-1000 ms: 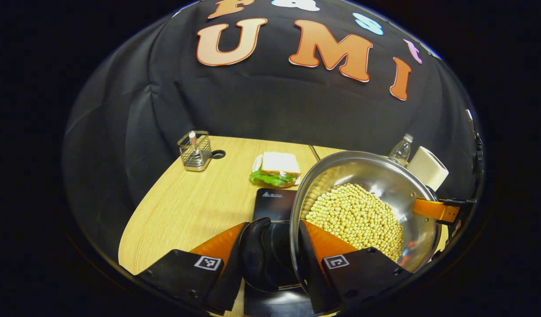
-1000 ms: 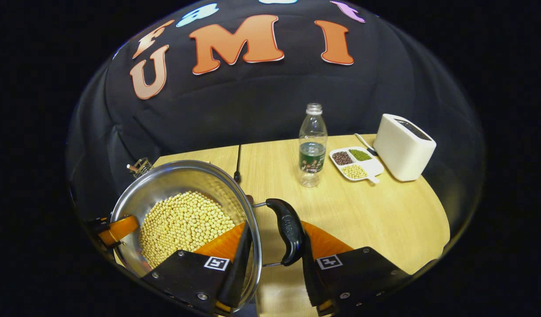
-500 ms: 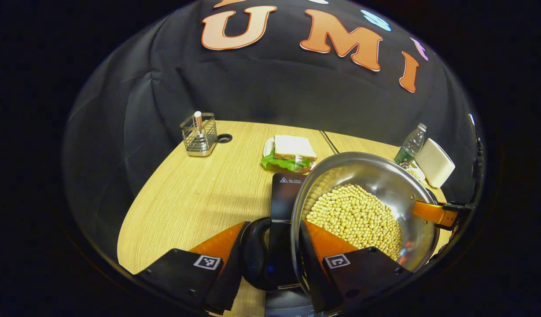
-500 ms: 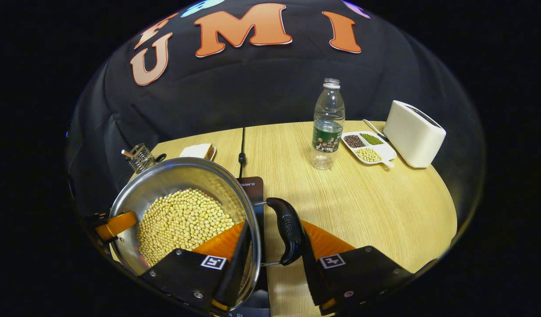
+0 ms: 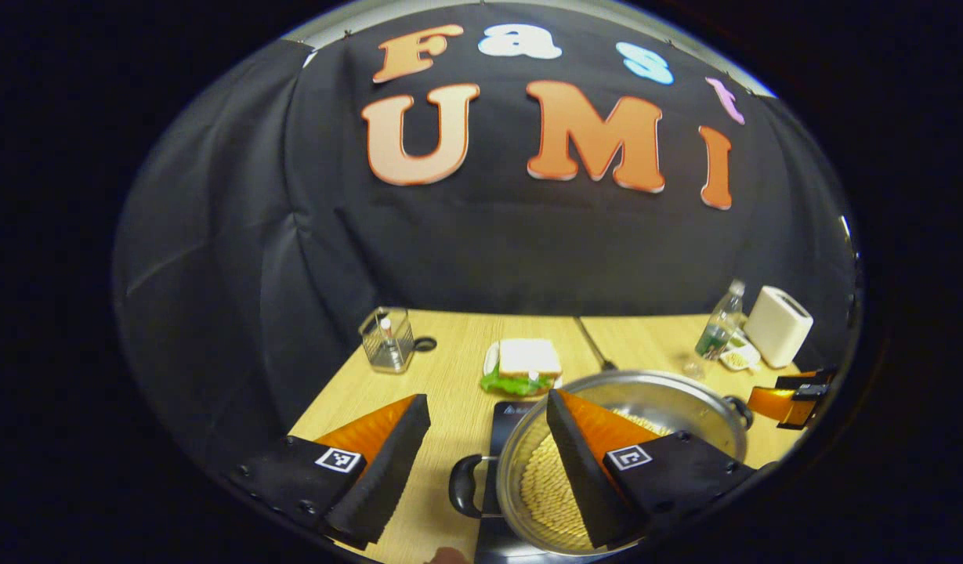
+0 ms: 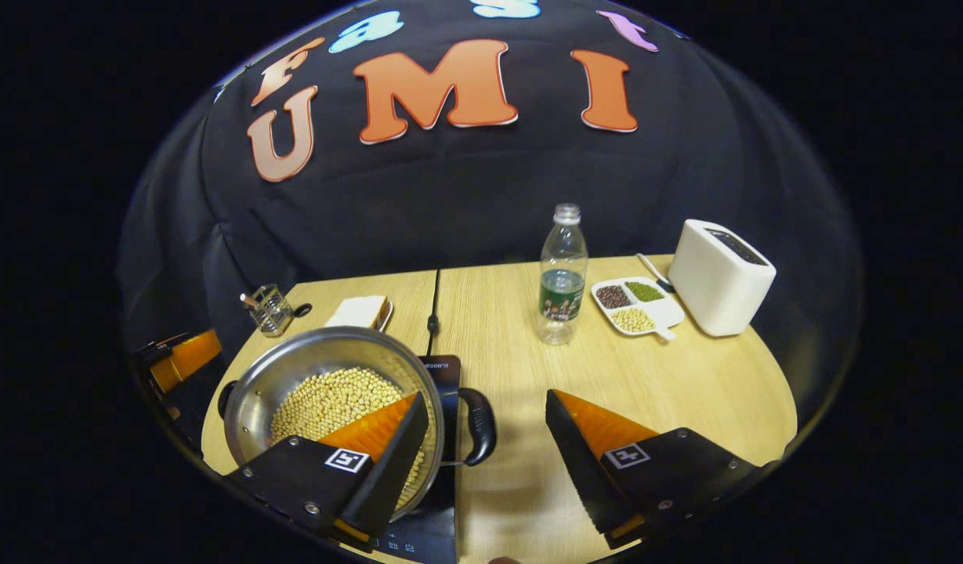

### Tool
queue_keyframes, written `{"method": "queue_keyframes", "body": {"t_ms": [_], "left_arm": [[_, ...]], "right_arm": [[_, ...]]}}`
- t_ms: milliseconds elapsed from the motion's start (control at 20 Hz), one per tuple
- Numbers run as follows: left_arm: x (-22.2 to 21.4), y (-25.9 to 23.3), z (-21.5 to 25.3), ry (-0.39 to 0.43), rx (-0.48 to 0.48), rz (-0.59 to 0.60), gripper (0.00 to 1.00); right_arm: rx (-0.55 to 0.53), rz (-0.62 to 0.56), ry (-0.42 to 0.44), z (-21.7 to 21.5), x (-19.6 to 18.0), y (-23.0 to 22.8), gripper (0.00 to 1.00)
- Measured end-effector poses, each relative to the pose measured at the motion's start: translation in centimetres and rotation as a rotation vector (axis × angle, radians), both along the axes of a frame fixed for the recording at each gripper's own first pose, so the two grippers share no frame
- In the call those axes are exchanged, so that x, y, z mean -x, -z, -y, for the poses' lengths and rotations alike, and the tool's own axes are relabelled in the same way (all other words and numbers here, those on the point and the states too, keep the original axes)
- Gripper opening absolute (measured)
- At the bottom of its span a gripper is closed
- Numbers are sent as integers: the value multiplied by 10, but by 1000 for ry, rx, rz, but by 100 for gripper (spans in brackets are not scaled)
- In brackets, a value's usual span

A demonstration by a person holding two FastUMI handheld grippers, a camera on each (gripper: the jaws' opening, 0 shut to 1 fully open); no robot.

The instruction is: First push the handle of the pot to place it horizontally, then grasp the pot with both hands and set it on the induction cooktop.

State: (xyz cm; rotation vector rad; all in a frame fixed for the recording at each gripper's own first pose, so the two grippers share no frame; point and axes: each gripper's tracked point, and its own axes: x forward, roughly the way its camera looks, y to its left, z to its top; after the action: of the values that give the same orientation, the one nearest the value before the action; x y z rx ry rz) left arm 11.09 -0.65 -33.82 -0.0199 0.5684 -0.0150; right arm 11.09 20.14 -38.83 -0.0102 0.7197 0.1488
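A steel pot (image 5: pixel 669 389) holding soybeans (image 6: pixel 332 395) rests on the black induction cooktop (image 5: pixel 503 413), which also shows as the cooktop (image 6: pixel 448 368) in the right gripper view. Its two black loop handles point sideways: the left handle (image 5: pixel 460 486) and the right handle (image 6: pixel 481 427). My left gripper (image 5: pixel 487 396) hovers open above the left handle and rim, touching nothing. My right gripper (image 6: pixel 486 394) is open above the right handle, one finger over the pot. Each view also catches the other gripper at the pot's far side: the right gripper (image 5: pixel 791 399) and the left gripper (image 6: pixel 179 356).
On the wooden table (image 6: pixel 685 384) stand a sandwich on a plate (image 5: pixel 524 364), a wire holder (image 5: pixel 387 341), a plastic bottle (image 6: pixel 561 274), a divided dish of beans (image 6: pixel 634 305) and a white toaster (image 6: pixel 720 286). A black cable (image 6: pixel 432 313) runs back from the cooktop.
Both grippers have opened, let go of the pot handles and risen. The pot has come down from being held and now sits on the cooktop.
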Motion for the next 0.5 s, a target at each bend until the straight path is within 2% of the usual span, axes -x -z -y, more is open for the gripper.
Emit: {"method": "queue_keyframes", "body": {"t_ms": [250,400,500], "left_arm": [[0,-158,-4,-8,-30,282,98],[18,-228,1,-21,-57,411,99],[31,-267,13,2,-17,469,99]], "right_arm": [[39,244,12,67,-2,-124,93],[46,381,22,101,7,-197,93],[42,450,25,119,18,-239,93]]}}
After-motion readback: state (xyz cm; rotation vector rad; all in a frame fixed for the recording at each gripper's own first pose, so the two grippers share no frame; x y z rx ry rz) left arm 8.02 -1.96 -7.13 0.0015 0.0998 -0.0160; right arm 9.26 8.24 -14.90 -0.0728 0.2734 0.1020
